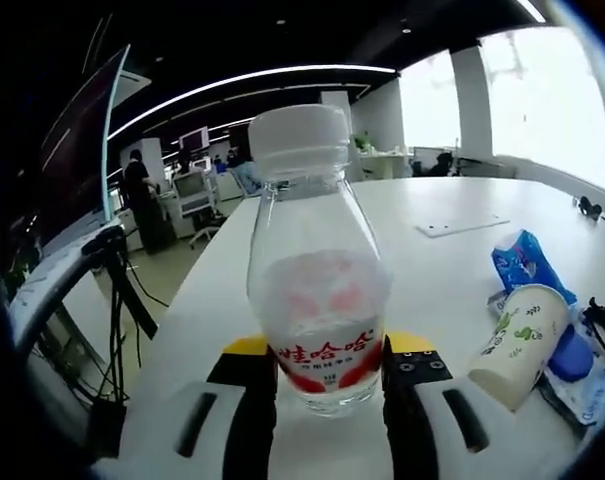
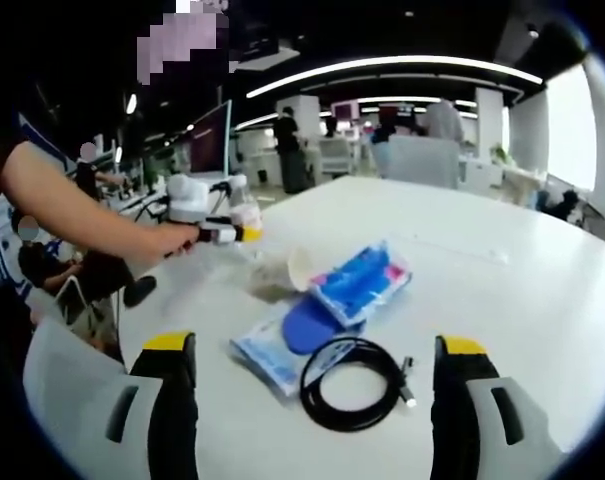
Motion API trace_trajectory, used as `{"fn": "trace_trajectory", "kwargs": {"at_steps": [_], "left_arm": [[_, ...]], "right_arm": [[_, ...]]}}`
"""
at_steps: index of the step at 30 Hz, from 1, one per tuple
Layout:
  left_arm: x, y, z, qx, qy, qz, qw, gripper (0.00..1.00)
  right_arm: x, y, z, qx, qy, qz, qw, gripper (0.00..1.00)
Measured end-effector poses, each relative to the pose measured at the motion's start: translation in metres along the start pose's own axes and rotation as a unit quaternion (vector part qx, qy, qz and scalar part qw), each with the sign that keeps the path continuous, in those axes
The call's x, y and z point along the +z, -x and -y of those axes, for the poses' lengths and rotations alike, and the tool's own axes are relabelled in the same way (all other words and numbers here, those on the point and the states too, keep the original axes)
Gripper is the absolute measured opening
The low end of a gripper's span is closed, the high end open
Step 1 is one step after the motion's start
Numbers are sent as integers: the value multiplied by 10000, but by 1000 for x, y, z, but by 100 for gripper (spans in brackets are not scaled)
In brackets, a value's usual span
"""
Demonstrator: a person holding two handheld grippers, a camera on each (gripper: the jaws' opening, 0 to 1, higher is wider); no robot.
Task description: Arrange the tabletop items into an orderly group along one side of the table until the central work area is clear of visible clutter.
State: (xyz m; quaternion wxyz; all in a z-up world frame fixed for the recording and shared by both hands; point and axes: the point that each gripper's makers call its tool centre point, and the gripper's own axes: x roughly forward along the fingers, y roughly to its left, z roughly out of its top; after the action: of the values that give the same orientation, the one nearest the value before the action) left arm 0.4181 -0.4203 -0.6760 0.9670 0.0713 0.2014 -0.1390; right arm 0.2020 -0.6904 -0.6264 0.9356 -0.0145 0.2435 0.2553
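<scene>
A clear plastic bottle (image 1: 317,300) with a white cap and red label stands upright between my left gripper's (image 1: 327,362) jaws, which are shut on its lower body. Its base is at or just above the white table (image 1: 432,270). To its right a paper cup (image 1: 517,345) lies on its side beside blue packets (image 1: 527,262). My right gripper (image 2: 312,348) is open over the table with nothing in it. Just beyond it lie a coiled black cable (image 2: 352,382), the blue packets (image 2: 360,282) and the cup (image 2: 298,268). Further left, a person's hand holds the left gripper (image 2: 227,234) with the bottle (image 2: 245,214).
The table's rounded edge (image 1: 197,290) runs along the left, with a monitor (image 1: 77,160) and cables on the floor beyond it. A flat white sheet (image 1: 462,226) lies further back on the table. Desks, chairs and people fill the office behind.
</scene>
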Motion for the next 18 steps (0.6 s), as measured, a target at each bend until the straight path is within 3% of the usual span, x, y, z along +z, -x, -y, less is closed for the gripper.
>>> {"fn": "trace_trajectory", "kwargs": {"at_steps": [11,13,18], "left_arm": [[1,-2,0,-110,-114,-58,9999,40],[-7,-1,0,-118,-273,-308,9991,40],[-8,4,6,-212,-166,-222,9994,51]], "right_arm": [[0,-2,1,-22,-35,11,10000,96],[1,-2,0,-10,-34,16,10000,96],[5,-3,-1,12,-21,57,10000,96]]}}
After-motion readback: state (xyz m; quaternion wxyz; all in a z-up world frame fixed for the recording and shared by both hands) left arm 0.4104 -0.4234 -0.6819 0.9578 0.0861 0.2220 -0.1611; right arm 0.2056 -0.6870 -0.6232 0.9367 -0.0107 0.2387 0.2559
